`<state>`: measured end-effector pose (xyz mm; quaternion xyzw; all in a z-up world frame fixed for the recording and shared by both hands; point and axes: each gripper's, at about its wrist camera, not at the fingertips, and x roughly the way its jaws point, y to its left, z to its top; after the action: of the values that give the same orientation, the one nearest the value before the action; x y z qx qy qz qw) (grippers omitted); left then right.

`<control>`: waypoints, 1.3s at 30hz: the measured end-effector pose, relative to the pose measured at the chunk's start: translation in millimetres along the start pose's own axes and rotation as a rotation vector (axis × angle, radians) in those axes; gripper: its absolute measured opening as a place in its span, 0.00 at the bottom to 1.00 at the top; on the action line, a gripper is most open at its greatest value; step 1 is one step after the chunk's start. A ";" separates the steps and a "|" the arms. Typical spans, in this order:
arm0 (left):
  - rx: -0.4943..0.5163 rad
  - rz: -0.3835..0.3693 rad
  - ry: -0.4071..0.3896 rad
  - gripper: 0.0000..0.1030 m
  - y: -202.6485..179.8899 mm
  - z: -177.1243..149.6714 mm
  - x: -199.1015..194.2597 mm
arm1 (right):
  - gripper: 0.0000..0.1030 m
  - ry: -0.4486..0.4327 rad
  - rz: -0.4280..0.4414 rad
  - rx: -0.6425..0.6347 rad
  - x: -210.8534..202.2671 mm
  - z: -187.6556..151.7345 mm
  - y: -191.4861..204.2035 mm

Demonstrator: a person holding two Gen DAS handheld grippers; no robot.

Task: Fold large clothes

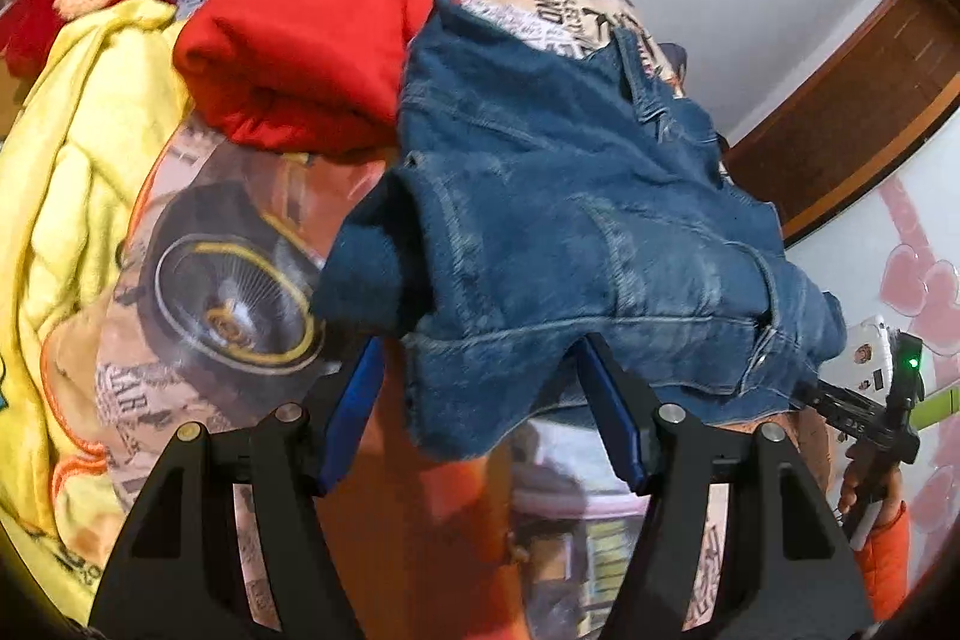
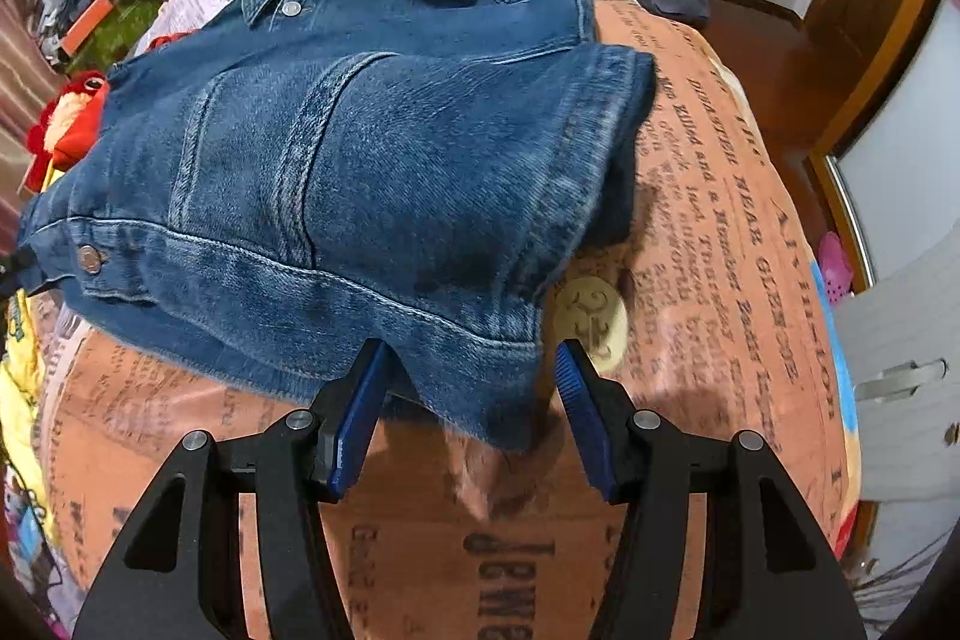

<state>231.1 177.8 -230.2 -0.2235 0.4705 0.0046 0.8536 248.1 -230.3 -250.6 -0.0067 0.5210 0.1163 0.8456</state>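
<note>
In our left camera, our left gripper (image 1: 486, 370) has its blue fingers (image 1: 354, 418) wide apart. The near edge of the folded denim jacket (image 1: 570, 220) hangs down between them, on the printed bedspread (image 1: 228, 232). A folded red garment (image 1: 300, 58) lies just beyond it, to the left.

In our right camera, our right gripper (image 2: 474, 370) is spread wide too. The jacket's near right corner (image 2: 480, 388) sits between its fingers (image 2: 585, 424).
</note>
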 end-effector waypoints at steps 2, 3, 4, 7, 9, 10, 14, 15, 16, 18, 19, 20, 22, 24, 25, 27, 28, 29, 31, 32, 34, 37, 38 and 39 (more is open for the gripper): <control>0.015 0.008 -0.002 0.55 -5.3 2.1 0.2 | 0.52 -0.012 0.031 0.008 2.2 3.1 -0.4; 0.024 0.028 0.003 0.52 -7.5 3.0 1.5 | 0.52 -0.020 0.044 0.014 2.9 4.5 -0.7; 0.031 0.040 0.005 0.44 -9.0 3.5 2.4 | 0.52 -0.026 0.046 0.020 3.4 5.1 -0.9; 0.072 0.081 0.011 0.30 -13.3 2.8 1.5 | 0.39 -0.061 0.048 0.036 -0.5 3.6 -2.3; 0.106 0.091 0.000 0.24 -17.9 1.0 -4.3 | 0.28 -0.071 0.051 0.038 -5.9 0.6 -3.5; 0.122 0.091 -0.007 0.22 -20.4 0.1 -8.0 | 0.23 -0.080 0.060 0.037 -10.8 -0.3 -4.3; 0.175 0.094 -0.049 0.17 -33.8 0.7 -25.1 | 0.18 -0.130 0.098 -0.002 -34.3 -0.1 -2.1; 0.182 0.090 -0.067 0.17 -37.8 2.7 -30.1 | 0.17 -0.145 0.105 -0.011 -39.1 1.2 -0.2; 0.184 0.087 -0.076 0.17 -40.2 4.4 -32.1 | 0.17 -0.160 0.108 -0.017 -44.9 2.3 0.4; 0.185 0.072 -0.108 0.16 -47.5 12.1 -39.7 | 0.16 -0.193 0.123 -0.017 -56.8 7.6 2.7; 0.186 0.063 -0.124 0.16 -50.7 16.5 -43.2 | 0.16 -0.212 0.130 -0.016 -62.0 11.5 3.9; 0.188 0.056 -0.137 0.16 -53.5 20.5 -45.6 | 0.16 -0.230 0.133 -0.016 -66.1 16.7 5.0; 0.191 0.040 -0.167 0.16 -59.9 32.7 -50.1 | 0.15 -0.257 0.130 -0.021 -71.1 29.7 7.9; 0.184 0.027 -0.183 0.15 -64.4 44.4 -52.0 | 0.15 -0.284 0.124 -0.023 -76.6 44.2 11.5; 0.178 0.017 -0.193 0.15 -65.7 52.3 -52.8 | 0.14 -0.301 0.123 -0.024 -80.0 53.0 12.4; 0.158 -0.013 -0.212 0.15 -67.8 71.9 -53.7 | 0.14 -0.336 0.110 -0.032 -86.4 67.6 14.0; 0.151 -0.021 -0.218 0.15 -68.3 77.5 -53.5 | 0.14 -0.354 0.102 -0.033 -89.4 78.8 14.4; 0.138 -0.032 -0.226 0.14 -67.9 88.3 -52.5 | 0.14 -0.368 0.095 -0.033 -91.3 89.6 14.1; 0.096 -0.059 -0.232 0.14 -64.2 109.2 -48.0 | 0.13 -0.386 0.085 -0.032 -91.4 107.0 11.1; 0.082 -0.069 -0.231 0.14 -63.4 115.8 -45.3 | 0.13 -0.390 0.082 -0.027 -90.0 117.7 9.7; 0.042 -0.086 -0.229 0.14 -56.9 136.8 -35.1 | 0.13 -0.392 0.075 -0.013 -83.2 138.1 5.8; -0.013 -0.093 -0.210 0.14 -44.9 163.6 -12.9 | 0.12 -0.383 0.075 0.011 -67.1 160.1 0.0; -0.028 -0.100 -0.202 0.14 -41.2 169.9 -5.8 | 0.12 -0.376 0.070 0.023 -58.6 166.2 -2.1; -0.042 -0.104 -0.193 0.14 -37.9 175.5 1.3 | 0.12 -0.368 0.065 0.029 -52.8 169.4 -3.3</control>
<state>380.8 211.1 -136.7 -0.2639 0.3735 -0.0084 0.8893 375.1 -221.0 -127.0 0.0436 0.3592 0.1352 0.9224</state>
